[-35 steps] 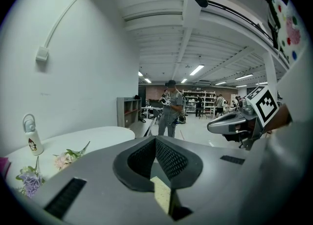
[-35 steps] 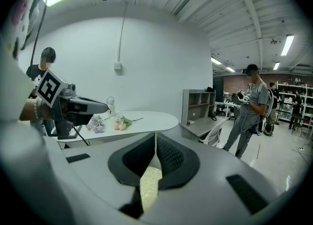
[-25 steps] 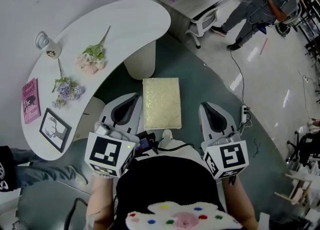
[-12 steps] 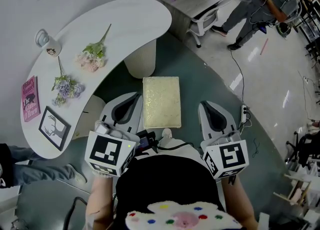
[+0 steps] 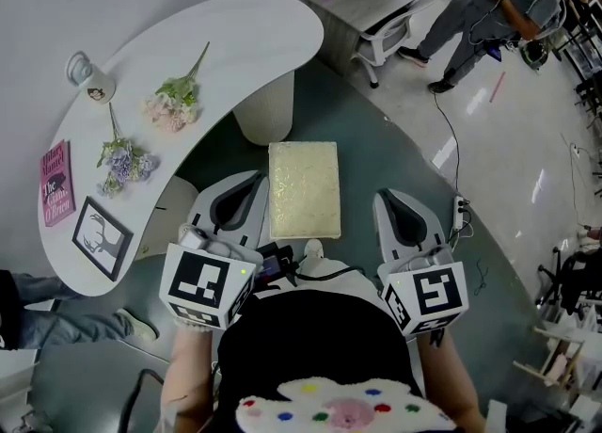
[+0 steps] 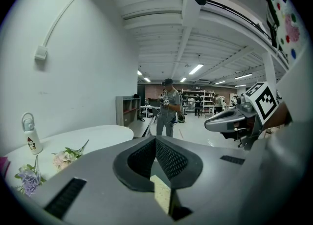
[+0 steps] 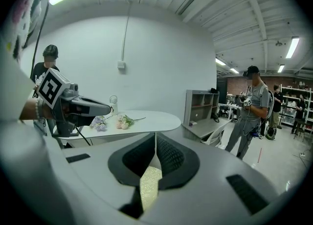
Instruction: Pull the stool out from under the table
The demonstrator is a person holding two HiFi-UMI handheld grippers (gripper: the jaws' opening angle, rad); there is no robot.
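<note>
The stool (image 5: 303, 191), a rectangular seat with a cream cushion, stands on the green floor in front of the white curved table (image 5: 254, 40), clear of the table's edge. My left gripper (image 5: 254, 183) hovers just left of the seat and my right gripper (image 5: 386, 200) to its right; neither touches it. Both are shut with nothing between the jaws. In the left gripper view the left gripper (image 6: 155, 140) shows a strip of the cushion (image 6: 161, 194) below its closed jaws. The right gripper (image 7: 155, 138) shows the same cushion (image 7: 148, 185) in its own view.
On the table lie two flower bunches (image 5: 174, 106), a small bottle (image 5: 87, 81), a pink book (image 5: 56, 188) and a picture frame (image 5: 102, 241). The table's round pedestal (image 5: 265, 111) stands behind the stool. A power strip (image 5: 459, 211) lies at the right. A person (image 5: 489, 8) stands far right.
The grippers and the stool have not moved. Only a bystander's leg at the lower left has shifted slightly.
</note>
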